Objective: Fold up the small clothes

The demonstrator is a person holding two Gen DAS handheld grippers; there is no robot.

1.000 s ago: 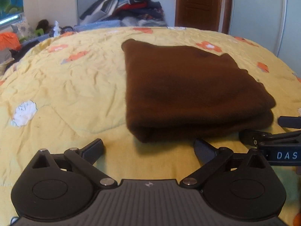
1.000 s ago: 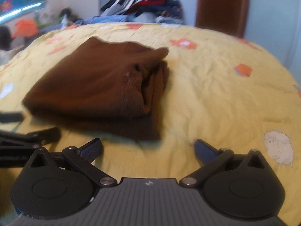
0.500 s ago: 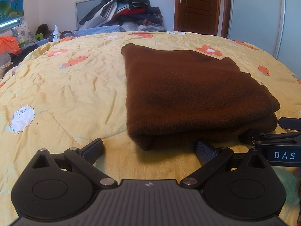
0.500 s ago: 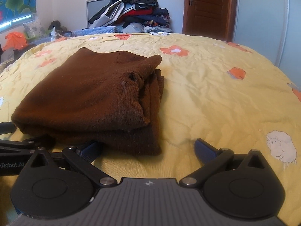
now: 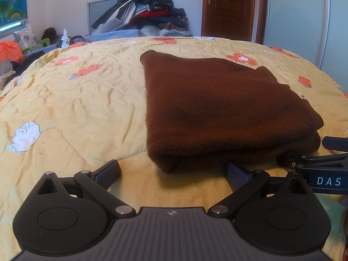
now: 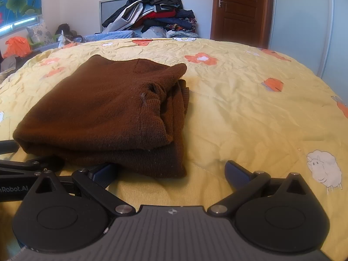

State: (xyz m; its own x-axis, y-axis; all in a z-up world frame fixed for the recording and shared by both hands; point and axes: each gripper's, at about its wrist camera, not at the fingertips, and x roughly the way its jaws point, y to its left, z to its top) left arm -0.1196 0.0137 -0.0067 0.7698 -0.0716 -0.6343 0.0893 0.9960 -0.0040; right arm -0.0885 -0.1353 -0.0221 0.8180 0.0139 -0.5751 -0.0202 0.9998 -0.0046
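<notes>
A brown knitted garment (image 5: 224, 108) lies folded in a thick rectangle on the yellow bedspread (image 5: 76, 108); in the right wrist view (image 6: 102, 117) its ribbed cuffs and layered edges face right. My left gripper (image 5: 173, 170) is open and empty, low on the bed at the fold's near left corner. My right gripper (image 6: 170, 170) is open and empty at the fold's near right corner. Each gripper shows at the edge of the other's view, the right in the left wrist view (image 5: 322, 165) and the left in the right wrist view (image 6: 26, 165).
A heap of clothes (image 5: 148, 10) is piled beyond the bed's far edge. A brown door (image 5: 228, 8) and a white wardrobe (image 5: 304, 21) stand at the back right. Clutter and an orange bag (image 5: 10, 50) sit at the far left.
Both grippers moved forward toward the garment's near edge and then steadied; the garment looms larger. The fold itself has not moved. Both stay open.
</notes>
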